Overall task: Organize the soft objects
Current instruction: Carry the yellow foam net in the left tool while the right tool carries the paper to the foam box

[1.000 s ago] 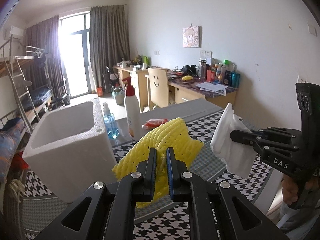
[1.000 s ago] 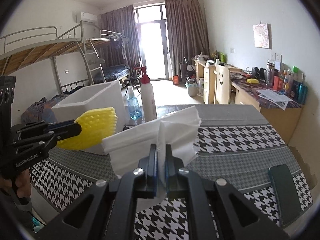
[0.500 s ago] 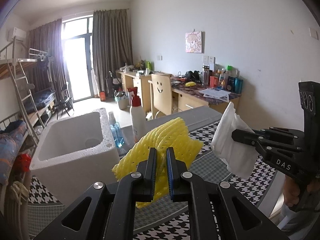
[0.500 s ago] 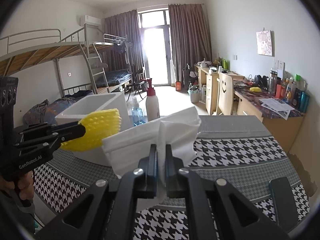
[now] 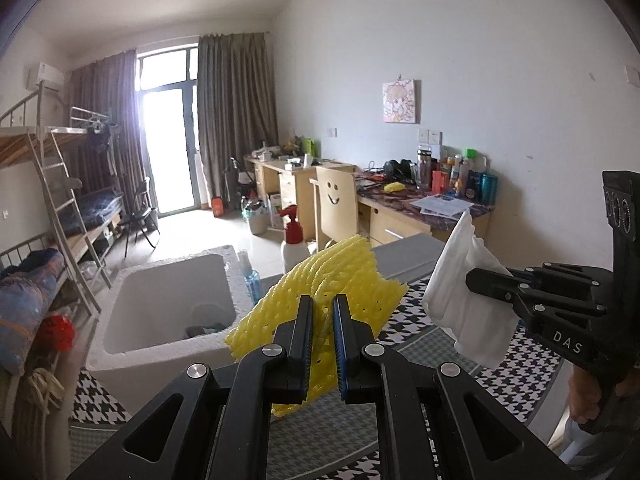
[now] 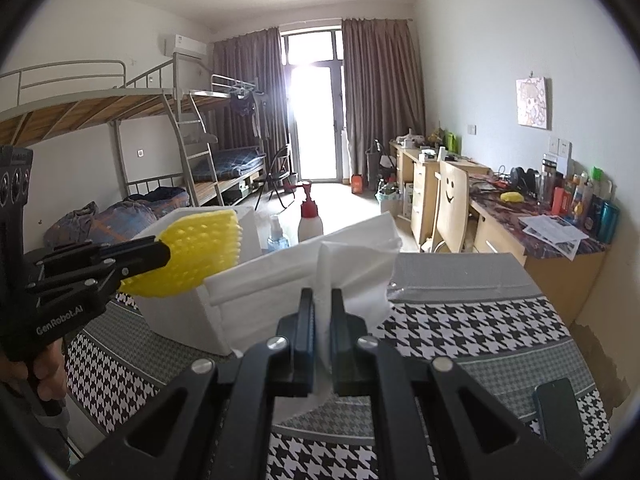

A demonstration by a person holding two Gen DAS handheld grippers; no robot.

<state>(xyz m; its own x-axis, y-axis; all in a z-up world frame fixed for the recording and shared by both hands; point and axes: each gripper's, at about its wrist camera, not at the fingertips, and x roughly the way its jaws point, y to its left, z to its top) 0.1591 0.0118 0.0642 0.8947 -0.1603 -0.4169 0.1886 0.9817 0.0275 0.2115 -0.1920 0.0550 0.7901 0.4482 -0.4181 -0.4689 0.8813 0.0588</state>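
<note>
My left gripper (image 5: 323,312) is shut on a yellow foam net sleeve (image 5: 340,276) and holds it above the table, just right of the white foam box (image 5: 160,336). The sleeve also shows in the right wrist view (image 6: 200,252). My right gripper (image 6: 322,312) is shut on a white tissue (image 6: 320,256) and holds it in the air. In the left wrist view the tissue (image 5: 464,288) hangs to the right of the sleeve. The foam box (image 6: 188,312) is open on top, with something dark at its bottom.
A red-capped white pump bottle (image 5: 294,244) and a small blue spray bottle (image 5: 250,280) stand behind the box. A dark phone (image 6: 560,412) lies near the table's right front. The table has a houndstooth cloth (image 6: 480,328). Desks, a chair and bunk beds lie beyond.
Both grippers have risen with their loads, so the box and bottles sit lower in view and the inside of the box shows. Both grips are unchanged.
</note>
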